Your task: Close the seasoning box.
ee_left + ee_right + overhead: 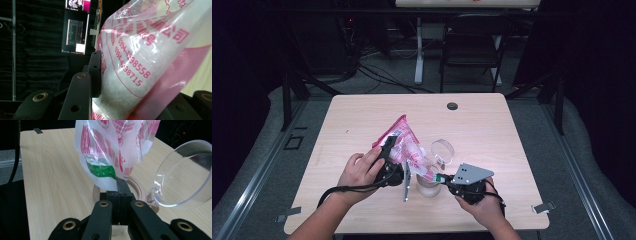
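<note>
Currently 1 plastic bag of white granules hangs over 1 glass jar on the bench, its hinged lid open. Left claw clamps the bag's body; right claw, clenched, pinches its green-marked lower corner. Left gripper view alone resolves red print: "498558", "498715", plus Chinese characters.
</note>
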Tool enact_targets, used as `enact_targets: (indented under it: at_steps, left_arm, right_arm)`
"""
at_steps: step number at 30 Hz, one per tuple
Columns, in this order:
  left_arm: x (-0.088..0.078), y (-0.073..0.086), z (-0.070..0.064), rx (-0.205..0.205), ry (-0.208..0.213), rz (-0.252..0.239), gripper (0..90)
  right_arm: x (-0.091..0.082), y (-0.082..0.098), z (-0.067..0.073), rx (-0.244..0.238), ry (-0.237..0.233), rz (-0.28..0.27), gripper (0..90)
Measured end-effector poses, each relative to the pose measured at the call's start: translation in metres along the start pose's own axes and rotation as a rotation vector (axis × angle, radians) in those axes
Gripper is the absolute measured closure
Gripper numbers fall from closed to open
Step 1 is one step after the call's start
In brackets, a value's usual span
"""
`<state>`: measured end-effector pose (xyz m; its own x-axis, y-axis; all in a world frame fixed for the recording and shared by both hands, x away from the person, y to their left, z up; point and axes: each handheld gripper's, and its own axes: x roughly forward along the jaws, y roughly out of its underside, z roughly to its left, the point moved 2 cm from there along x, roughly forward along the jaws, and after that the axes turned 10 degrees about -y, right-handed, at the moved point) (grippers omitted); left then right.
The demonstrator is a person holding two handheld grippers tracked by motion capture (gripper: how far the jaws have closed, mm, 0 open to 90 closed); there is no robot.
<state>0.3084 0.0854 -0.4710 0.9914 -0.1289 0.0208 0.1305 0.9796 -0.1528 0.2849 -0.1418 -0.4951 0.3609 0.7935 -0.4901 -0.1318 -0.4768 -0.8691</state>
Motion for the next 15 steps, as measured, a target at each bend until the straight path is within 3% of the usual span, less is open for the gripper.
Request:
enact_targets:
  at_steps: [15]
  left_arm:
    - [0.0003,-0.0008,0.0022,0.002,-0.003,0.0,68.9]
  right_arm:
    - [0.0001,-0.0003,-0.0002,0.001,-0.002,-0.003,90.0]
